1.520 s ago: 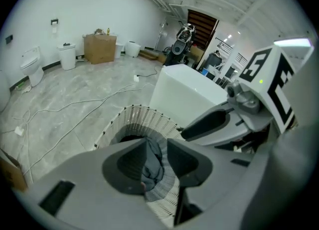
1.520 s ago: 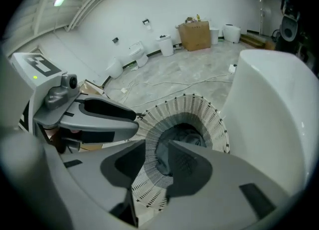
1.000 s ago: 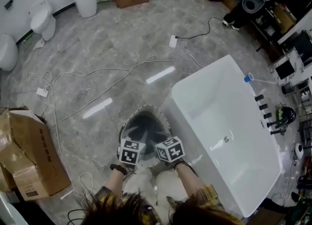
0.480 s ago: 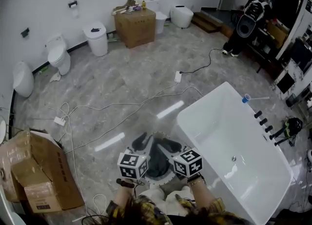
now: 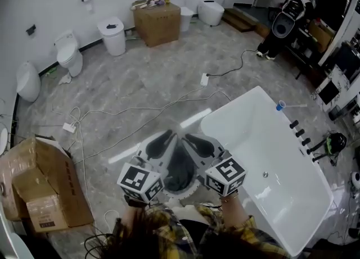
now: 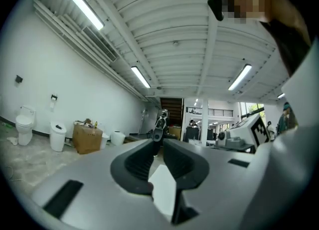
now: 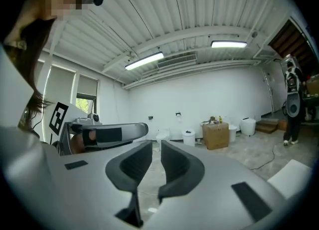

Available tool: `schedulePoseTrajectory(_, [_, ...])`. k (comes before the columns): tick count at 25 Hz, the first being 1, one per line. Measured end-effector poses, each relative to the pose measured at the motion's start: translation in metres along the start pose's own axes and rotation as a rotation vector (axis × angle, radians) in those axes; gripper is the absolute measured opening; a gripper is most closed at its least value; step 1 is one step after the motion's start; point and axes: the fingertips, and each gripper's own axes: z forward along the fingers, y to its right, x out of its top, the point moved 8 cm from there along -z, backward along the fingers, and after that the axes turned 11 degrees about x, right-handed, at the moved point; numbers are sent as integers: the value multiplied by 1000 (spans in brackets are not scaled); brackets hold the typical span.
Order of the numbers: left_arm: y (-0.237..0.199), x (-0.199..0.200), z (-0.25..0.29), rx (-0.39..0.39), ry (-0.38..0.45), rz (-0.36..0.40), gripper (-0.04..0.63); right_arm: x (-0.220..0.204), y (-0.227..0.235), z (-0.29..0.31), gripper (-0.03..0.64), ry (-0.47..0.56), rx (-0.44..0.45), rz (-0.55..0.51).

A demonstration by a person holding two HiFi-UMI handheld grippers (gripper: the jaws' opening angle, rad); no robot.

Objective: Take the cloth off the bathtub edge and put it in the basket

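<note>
A dark cloth (image 5: 179, 172) lies in the pale-rimmed basket (image 5: 171, 194) on the floor, just left of the white bathtub (image 5: 242, 99). Both grippers hover over the basket and tilt upward, away from the cloth. My left gripper (image 5: 159, 142) (image 6: 158, 156) is closing, with a narrow gap and nothing between its jaws. The jaws of my right gripper (image 5: 198, 144) (image 7: 155, 161) are closing too, and they are empty as well. In the right gripper view the left gripper (image 7: 107, 133) shows alongside. The grippers hide most of the basket.
Cables (image 5: 140, 118) run across the grey floor. An open cardboard box (image 5: 39, 190) stands at the left. Toilets (image 5: 68, 54), a bin (image 5: 112, 36) and a box (image 5: 159, 22) line the far wall. Black tap fittings (image 5: 298, 131) sit on the tub's far rim.
Both grippers have lifted up out of the basket and drawn apart, leaving the dark cloth inside. Their jaws have narrowed. The head view has tilted up toward the far wall.
</note>
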Motion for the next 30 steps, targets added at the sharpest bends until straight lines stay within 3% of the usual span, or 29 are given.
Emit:
schedulePoseTrajectory(3, [-1, 9, -9, 27, 51, -34, 54, 8, -5, -5, 54, 25, -4, -37])
schedulePoseTrajectory(7, [3, 18, -20, 44, 77, -7, 30, 14, -17, -9, 28, 12, -10, -113])
schedulePoseTrajectory(30, [5, 9, -38, -9, 25, 33, 17, 11, -29, -1, 15, -7, 20, -139])
